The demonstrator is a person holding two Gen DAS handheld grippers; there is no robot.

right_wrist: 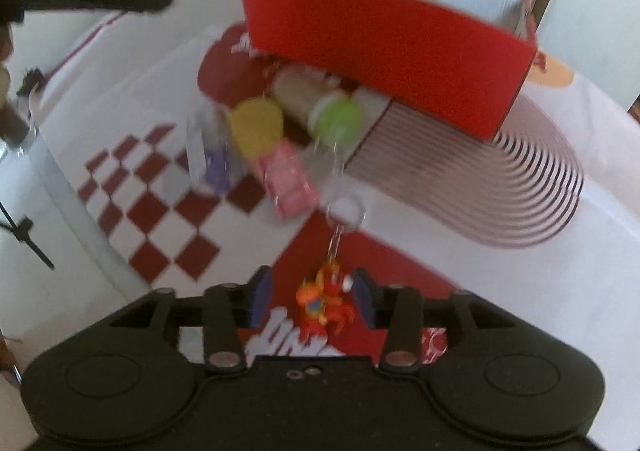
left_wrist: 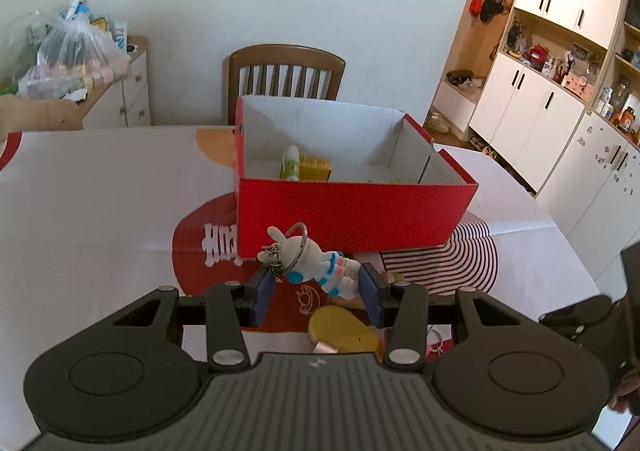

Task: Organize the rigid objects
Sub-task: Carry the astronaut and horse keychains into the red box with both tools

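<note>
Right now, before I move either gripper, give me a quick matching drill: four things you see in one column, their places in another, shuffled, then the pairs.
Things:
1. white rabbit keychain
2. orange figure keychain
3. yellow carton
4. wooden chair

Places:
A. inside the red box
B. between the fingers of the right gripper
C. behind the table, beyond the box
D. between the fingers of the left gripper

Pairs: 1-D, 2-B, 3-A, 4-C

Left gripper (left_wrist: 316, 293) clamps a white rabbit keychain (left_wrist: 316, 265) before the red box (left_wrist: 352, 211).
</note>
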